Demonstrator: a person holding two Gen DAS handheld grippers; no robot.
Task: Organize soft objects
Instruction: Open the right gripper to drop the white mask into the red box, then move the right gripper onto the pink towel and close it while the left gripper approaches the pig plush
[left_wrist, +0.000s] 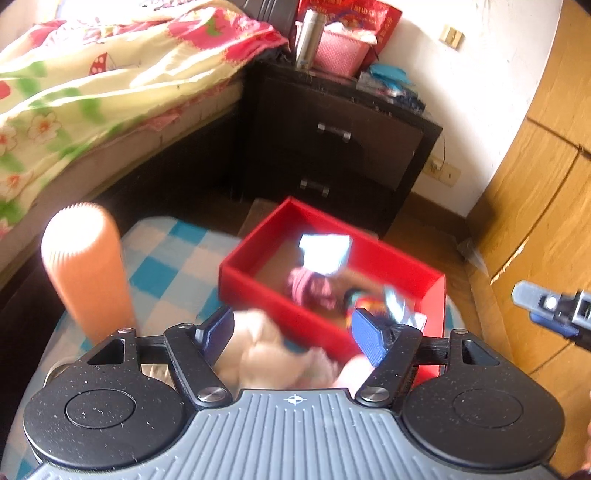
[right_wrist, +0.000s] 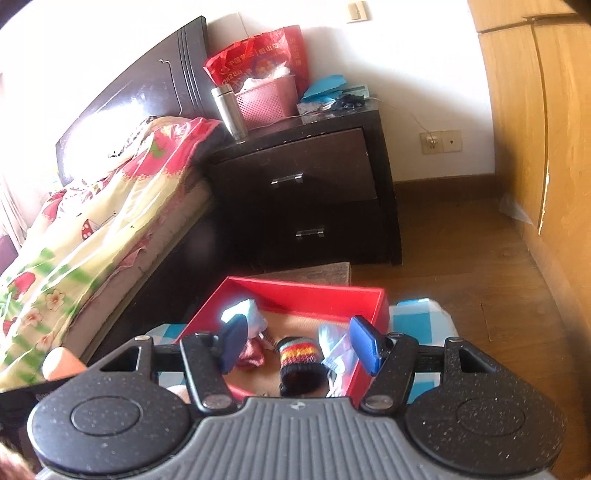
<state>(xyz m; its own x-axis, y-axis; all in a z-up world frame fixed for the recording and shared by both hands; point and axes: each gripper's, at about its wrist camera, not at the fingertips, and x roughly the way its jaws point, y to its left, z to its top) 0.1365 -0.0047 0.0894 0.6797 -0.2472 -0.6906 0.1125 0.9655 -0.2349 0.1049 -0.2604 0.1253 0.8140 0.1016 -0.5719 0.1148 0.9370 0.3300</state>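
Hovering with jaws spread, left gripper (left_wrist: 291, 332) above a blurry, seemingly plush toy (left_wrist: 269, 354), right gripper (right_wrist: 301, 343) over red box (right_wrist: 306, 290).

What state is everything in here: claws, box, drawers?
Left claw: open, above a cream plush toy.
Right claw: open, holding nothing.
Red box: lidless, with soft items inside.
Nightstand drawers: both shut.
Orange cylinder: upright.

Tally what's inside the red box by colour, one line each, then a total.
Inside the red box:
White or pale blue packets: 2
Pink soft item: 1
Black striped knit piece: 1
Total: 4
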